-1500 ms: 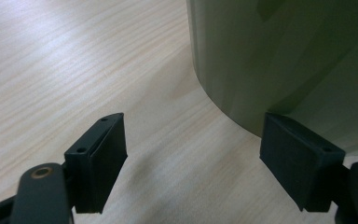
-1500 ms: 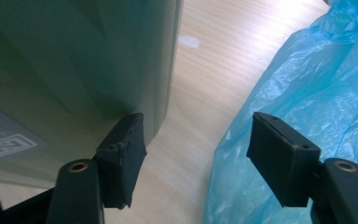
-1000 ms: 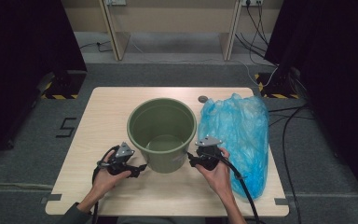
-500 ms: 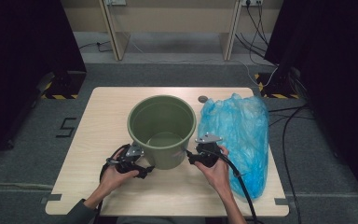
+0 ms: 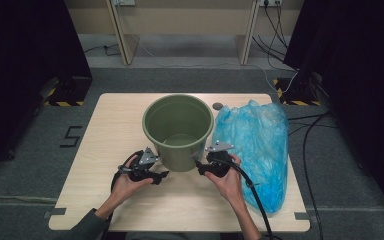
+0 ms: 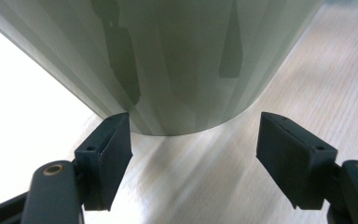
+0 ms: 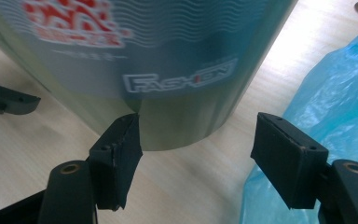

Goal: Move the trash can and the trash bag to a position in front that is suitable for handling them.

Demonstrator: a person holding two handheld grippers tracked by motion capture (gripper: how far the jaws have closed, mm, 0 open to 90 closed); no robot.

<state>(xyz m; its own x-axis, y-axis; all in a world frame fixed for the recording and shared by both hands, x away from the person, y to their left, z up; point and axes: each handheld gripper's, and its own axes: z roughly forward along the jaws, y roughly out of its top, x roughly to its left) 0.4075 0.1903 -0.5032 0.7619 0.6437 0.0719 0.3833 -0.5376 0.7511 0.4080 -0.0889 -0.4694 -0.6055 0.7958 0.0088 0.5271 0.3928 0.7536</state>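
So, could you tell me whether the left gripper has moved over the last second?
Yes: the left gripper has moved right, closing on the green bucket.

Wooden table point(image 5: 110, 125), green bucket point(image 5: 178, 132), blue bag point(image 5: 255, 145)

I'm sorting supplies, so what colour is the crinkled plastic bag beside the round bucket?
Light blue, translucent crinkled plastic bag; the high view shows it best.

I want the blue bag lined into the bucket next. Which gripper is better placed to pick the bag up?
Probably the right gripper: it sits open beside the blue bag, which lies right of the green bucket. The left gripper, also open, has the bucket between it and the bag.
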